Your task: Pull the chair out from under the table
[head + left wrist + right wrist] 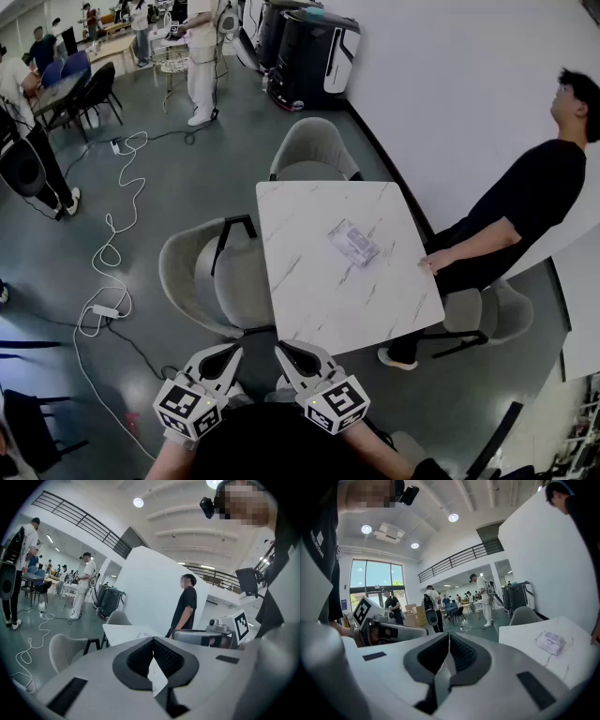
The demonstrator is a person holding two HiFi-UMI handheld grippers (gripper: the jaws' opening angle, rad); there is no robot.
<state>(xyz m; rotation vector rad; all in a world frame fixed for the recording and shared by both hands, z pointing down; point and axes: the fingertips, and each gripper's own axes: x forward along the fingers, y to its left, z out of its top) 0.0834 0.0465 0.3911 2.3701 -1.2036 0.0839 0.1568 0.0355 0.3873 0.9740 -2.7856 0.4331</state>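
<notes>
Head view shows my left gripper [225,354] and right gripper [289,354] both closed and empty at six o'clock, just short of the worktop [319,300]. The nearest gray chair [192,277] sits at nine o'clock, its seat partly tucked under. With the jaws closed I could slip off its backrest. A hard pull could jolt the packet [353,243] or catch the cable [111,246].
</notes>
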